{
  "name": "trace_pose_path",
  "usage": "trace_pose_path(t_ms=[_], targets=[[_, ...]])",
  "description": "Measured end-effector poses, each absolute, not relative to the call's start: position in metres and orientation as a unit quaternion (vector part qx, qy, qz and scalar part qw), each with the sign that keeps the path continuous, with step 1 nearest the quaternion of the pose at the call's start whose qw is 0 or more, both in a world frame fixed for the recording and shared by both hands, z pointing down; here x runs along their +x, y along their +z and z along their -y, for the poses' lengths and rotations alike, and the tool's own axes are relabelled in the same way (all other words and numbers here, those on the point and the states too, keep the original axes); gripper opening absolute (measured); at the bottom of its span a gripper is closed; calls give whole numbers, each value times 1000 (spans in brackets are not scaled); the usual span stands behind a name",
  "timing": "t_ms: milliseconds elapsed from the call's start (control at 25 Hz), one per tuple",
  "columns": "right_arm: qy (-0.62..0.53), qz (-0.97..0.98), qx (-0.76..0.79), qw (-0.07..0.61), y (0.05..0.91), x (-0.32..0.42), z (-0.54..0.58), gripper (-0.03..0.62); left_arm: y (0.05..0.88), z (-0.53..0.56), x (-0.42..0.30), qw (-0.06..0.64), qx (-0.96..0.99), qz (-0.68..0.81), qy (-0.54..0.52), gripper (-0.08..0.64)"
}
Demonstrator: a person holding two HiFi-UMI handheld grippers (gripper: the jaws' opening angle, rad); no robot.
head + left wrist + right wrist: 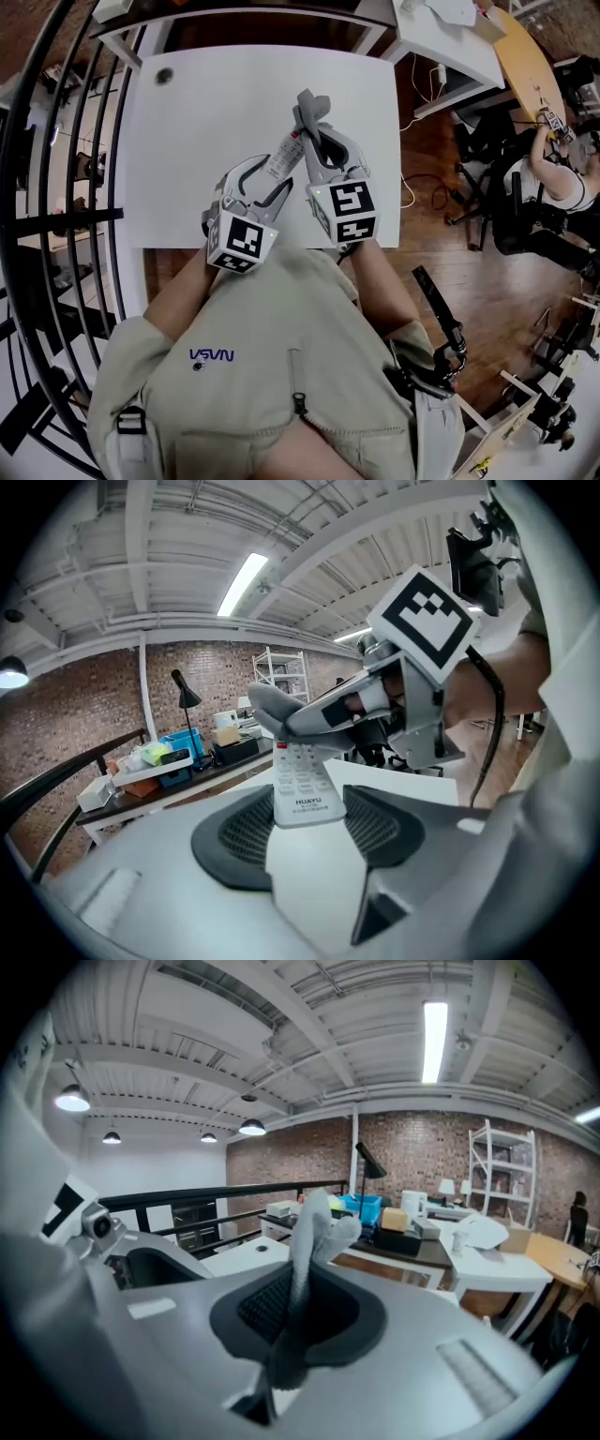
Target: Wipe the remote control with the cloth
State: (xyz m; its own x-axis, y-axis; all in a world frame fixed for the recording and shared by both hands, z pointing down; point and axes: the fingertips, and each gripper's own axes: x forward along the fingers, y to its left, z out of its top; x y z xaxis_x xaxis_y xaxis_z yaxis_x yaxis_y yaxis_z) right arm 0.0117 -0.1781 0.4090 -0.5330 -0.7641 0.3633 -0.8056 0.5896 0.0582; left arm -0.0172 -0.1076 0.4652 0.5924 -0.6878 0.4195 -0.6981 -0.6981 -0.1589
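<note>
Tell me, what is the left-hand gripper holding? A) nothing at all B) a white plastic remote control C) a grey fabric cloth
B: the white rectangular plastic remote control is clamped between the fingers of the left gripper; the soft grey fabric cloth is in the right gripper.

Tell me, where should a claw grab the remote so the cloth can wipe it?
By its bottom end, squeezing the two long thin edges, coming in from that end. The remote is long and flat, so this grip, as the left claw has it, leaves the top face free for the cloth.
</note>
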Motion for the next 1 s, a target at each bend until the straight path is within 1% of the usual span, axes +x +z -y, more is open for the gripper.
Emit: trace_pose_path(t_ms=[440,520,680,840,1000], targets=[[90,924,306,213,418,-60,107,23,461,105,-37,-1,887,403,225,242],[85,921,320,204,409,-52,115,23,459,105,-39,-8,886,403,228,242],[45,897,400,185,379,-16,159,23,455,105,-37,-25,887,398,232,242],[17,875,438,203,375,6,188,23,451,102,-30,-30,892,390,228,242],[10,875,429,223,382,0,187,23,448,100,-28,-43,893,383,231,242]])
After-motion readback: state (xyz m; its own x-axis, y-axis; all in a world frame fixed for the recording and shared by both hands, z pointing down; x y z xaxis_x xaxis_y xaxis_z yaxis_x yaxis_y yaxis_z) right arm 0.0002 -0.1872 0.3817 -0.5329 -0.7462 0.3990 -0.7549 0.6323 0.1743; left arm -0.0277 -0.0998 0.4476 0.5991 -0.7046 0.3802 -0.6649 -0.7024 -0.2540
